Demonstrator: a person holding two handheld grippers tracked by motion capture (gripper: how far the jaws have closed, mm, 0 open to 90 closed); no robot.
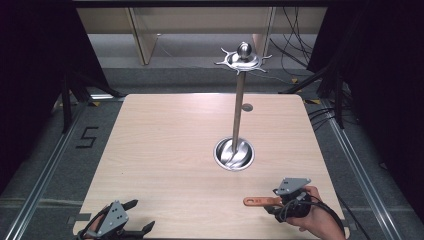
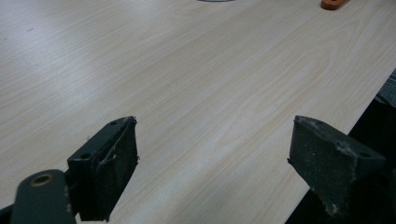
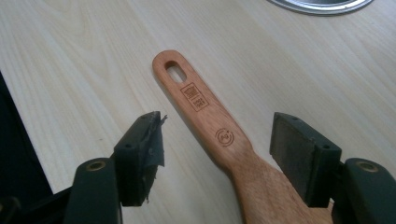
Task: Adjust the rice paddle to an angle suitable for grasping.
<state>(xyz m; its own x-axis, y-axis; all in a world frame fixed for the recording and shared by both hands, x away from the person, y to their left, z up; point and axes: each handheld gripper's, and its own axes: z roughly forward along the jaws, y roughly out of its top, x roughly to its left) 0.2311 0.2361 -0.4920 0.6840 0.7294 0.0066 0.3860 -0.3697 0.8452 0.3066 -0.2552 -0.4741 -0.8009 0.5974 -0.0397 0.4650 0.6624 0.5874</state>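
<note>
Light wood-grain table [image 1: 165,150] on a grey floor, black curtains at both sides, loose cables on the floor at the far right.

Right gripper [image 3: 217,158]: held in the person's right hand [image 1: 320,215] at the near right of the table. Jaws spread wide, one on each side of a wooden handle [image 3: 210,123]; neither pad touches it. The handle lies flat on the table, reddish-brown, with an oval hanging hole at its far end, a small printed label below that and a round logo further down. In the high view it points left from the gripper. Its working end is hidden under the gripper.

Left gripper [image 2: 212,163]: near left corner of the table, jaws spread wide with bare table between them. Pads look worn and frayed at the edges.

Beyond the handle, right of centre: a metal stand [image 1: 239,105], round dished base on the table, upright rod, a ring of hooks and a ball knob on top. Nothing hangs from the hooks.

A small round grey spot [image 1: 247,107] sits on the table behind the rod.
</note>
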